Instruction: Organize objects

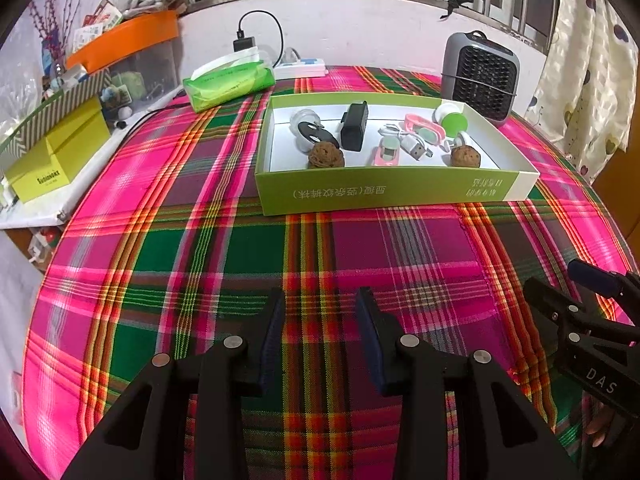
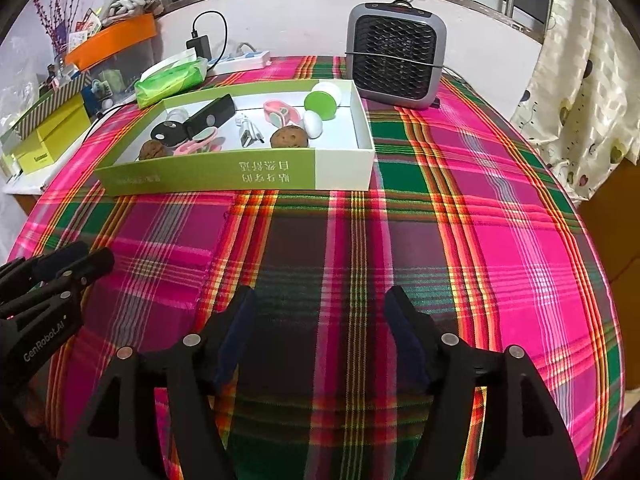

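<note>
A shallow green-and-white box (image 1: 360, 194) (image 2: 200, 174) sits on the plaid tablecloth (image 1: 240, 264) toward the far side. Inside lie two walnuts (image 1: 326, 155) (image 2: 289, 137), a black charger block (image 1: 354, 126) (image 2: 210, 116), a white USB cable (image 1: 412, 142) (image 2: 249, 132), pink clips (image 1: 424, 128) and a green-and-white round piece (image 1: 452, 120) (image 2: 320, 104). My left gripper (image 1: 320, 300) (image 2: 86, 260) hangs open over bare cloth near the front edge, nothing between its fingers. My right gripper (image 2: 320, 298) (image 1: 554, 278) stands open beside it, wider, also empty.
A grey fan heater (image 1: 480, 76) (image 2: 396, 60) stands behind the box at the right. A green tissue pack (image 1: 228, 82) and a white power strip (image 1: 300, 67) lie at the back. Cluttered shelves with a yellow-green carton (image 1: 56, 152) line the left; a curtain (image 1: 588, 80) hangs right.
</note>
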